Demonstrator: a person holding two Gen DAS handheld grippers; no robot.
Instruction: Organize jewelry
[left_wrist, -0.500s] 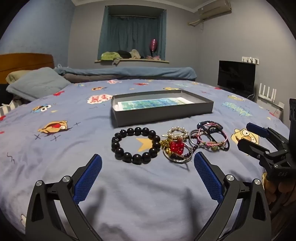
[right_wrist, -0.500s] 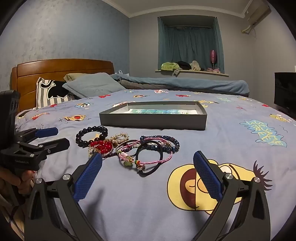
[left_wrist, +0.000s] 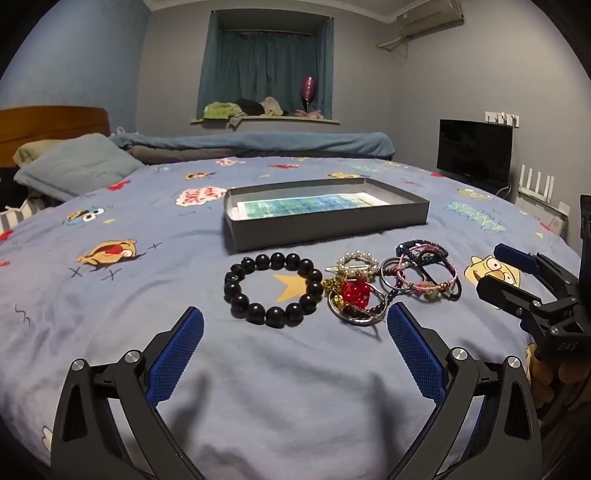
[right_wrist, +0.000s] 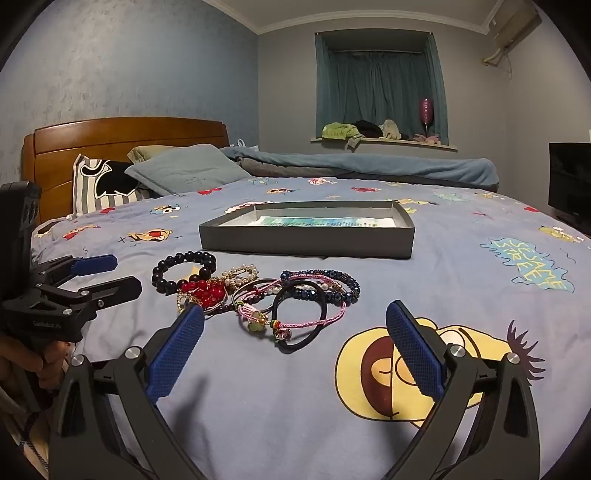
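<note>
Only the right wrist view showed the striped pillow (right_wrist: 99, 184) by the wooden headboard (right_wrist: 122, 142); only the left showed the router (left_wrist: 537, 184). On the cartoon bedspread (left_wrist: 110, 295), the jewelry pile (left_wrist: 369, 284) lay near the grey box (left_wrist: 325, 218). Left tool (left_wrist: 295, 354) and right tool (right_wrist: 295, 347) hovered released, empty.

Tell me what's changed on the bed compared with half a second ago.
Nothing visibly changed. Both the left gripper and right gripper are open and empty as before, and the black bead bracelet, the tangled jewelry pile and the gray box have not moved.
</note>
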